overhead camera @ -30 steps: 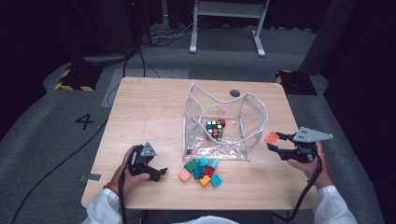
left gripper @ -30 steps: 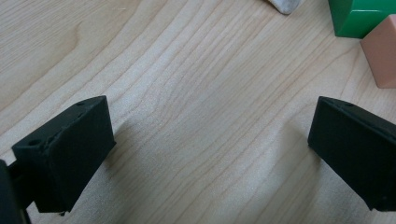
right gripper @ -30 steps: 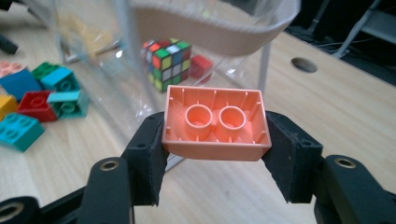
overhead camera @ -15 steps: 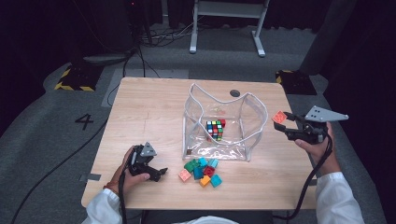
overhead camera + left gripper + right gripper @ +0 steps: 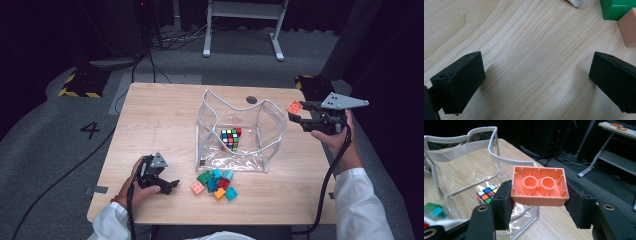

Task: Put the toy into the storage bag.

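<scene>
Left gripper (image 5: 172,184) is resting low on the table (image 5: 150,120) at the near left, its jaws standing wide apart over bare wood with nothing between them; in the left gripper view (image 5: 536,82) a green brick (image 5: 616,8) and a pale orange brick (image 5: 629,31) are lying just beyond the far jaw. A pile of bricks (image 5: 215,181) is sitting near the front edge, just in front of a clear pouch (image 5: 240,132) that is standing open mid-table, with a puzzle cube (image 5: 230,139) lying inside it. Right gripper (image 5: 295,115) is hovering beside the pouch's right rim, its jaws clamping an orange brick (image 5: 539,185) by its short ends, hollow underside facing the camera.
</scene>
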Motion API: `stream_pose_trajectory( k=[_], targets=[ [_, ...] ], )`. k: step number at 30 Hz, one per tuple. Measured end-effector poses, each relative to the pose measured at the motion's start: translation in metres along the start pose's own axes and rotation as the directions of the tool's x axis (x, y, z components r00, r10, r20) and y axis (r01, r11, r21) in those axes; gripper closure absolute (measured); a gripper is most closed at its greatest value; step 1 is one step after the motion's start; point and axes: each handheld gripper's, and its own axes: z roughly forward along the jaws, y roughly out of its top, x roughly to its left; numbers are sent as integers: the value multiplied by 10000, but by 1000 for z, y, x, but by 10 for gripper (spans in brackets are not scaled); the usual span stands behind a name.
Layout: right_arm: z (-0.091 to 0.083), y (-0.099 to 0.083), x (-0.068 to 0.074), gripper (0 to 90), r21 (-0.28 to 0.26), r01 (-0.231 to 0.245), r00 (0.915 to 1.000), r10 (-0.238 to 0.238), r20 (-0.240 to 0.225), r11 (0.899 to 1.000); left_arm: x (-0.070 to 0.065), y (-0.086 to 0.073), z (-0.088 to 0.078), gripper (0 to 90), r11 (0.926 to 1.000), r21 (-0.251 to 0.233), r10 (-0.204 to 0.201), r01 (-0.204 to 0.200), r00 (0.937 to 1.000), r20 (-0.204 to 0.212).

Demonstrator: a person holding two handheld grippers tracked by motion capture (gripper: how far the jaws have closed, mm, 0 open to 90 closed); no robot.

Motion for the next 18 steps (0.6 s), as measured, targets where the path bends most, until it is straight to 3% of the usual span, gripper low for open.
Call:
stream_pose_trajectory(
  k=[8, 15, 18],
  targets=[
    [18, 18, 4, 432, 11, 163, 9994, -163, -301, 9999, 0, 0, 0, 4, 10000, 0, 2, -2, 10000, -4],
    [44, 25, 16, 432, 281, 219, 9968, -197, -770, 9994, 0, 0, 0, 4, 10000, -3, -1, 1, 10000, 0],
    [54, 26, 22, 432, 172, 646, 9912, -622, -1166, 9978, 0, 0, 0, 4, 10000, -2, 2, -2, 10000, 2]
  ],
)
